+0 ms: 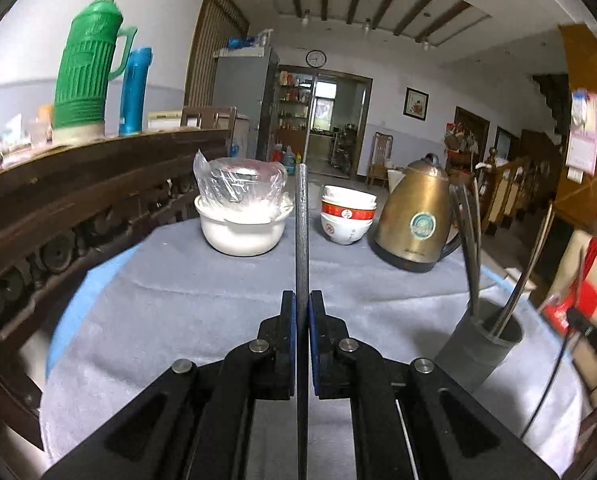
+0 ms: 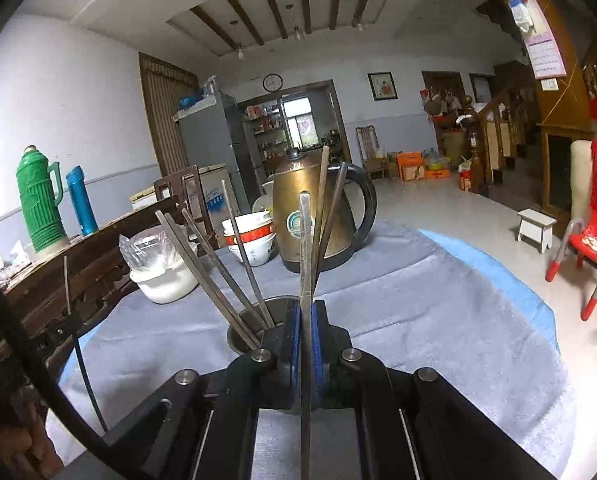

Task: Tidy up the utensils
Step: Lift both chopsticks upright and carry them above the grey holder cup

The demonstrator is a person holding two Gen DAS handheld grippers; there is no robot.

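Note:
My left gripper [image 1: 302, 300] is shut on a dark metal chopstick [image 1: 301, 220] that stands upright between its blue pads, above the grey cloth. A dark cylindrical utensil holder [image 1: 478, 344] with several metal chopsticks stands to its right. My right gripper [image 2: 305, 308] is shut on another metal chopstick [image 2: 305, 240], held upright just in front of the holder [image 2: 254, 320], whose chopsticks [image 2: 210, 264] fan out to the left.
On the grey-clothed table [image 1: 178, 300] stand a white pot with a plastic bag [image 1: 242, 216], stacked bowls [image 1: 348, 216] and a brass kettle [image 1: 416, 216]. A carved wooden bench back [image 1: 58, 200] runs along the left, with a green thermos [image 1: 86, 68] on it. A red chair [image 2: 594, 240] stands at right.

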